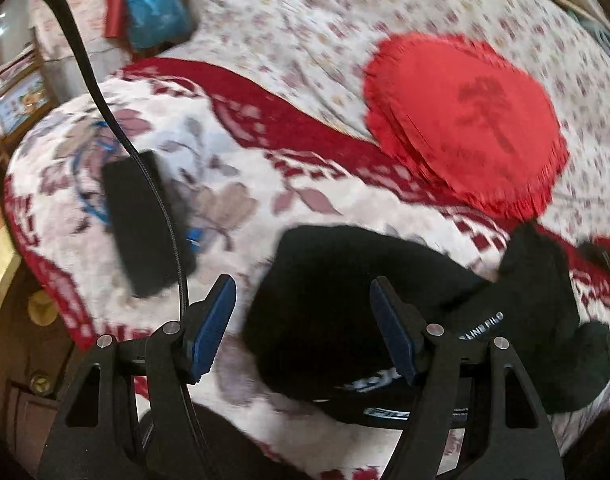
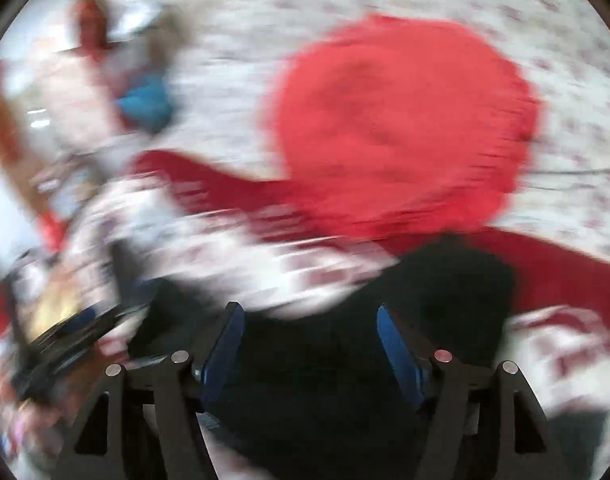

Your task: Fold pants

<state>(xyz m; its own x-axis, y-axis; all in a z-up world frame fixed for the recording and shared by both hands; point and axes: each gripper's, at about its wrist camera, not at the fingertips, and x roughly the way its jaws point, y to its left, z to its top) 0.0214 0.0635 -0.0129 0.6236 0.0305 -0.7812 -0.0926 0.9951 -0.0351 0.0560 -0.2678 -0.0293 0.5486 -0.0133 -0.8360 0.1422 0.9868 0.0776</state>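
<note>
The black pants (image 1: 345, 304) lie bunched on the flowered bed (image 1: 153, 120), just below the round red cushion (image 1: 465, 120), and they look soft, floppy and light, likely to sag and slide unless pinched at an edge such as the waistband with the white lettering or a leg hem. The cloth is plain black with a printed band low in the left view. Left claw (image 1: 303, 332) gapes wide over it, right claw (image 2: 309, 344) too, both empty.
</note>
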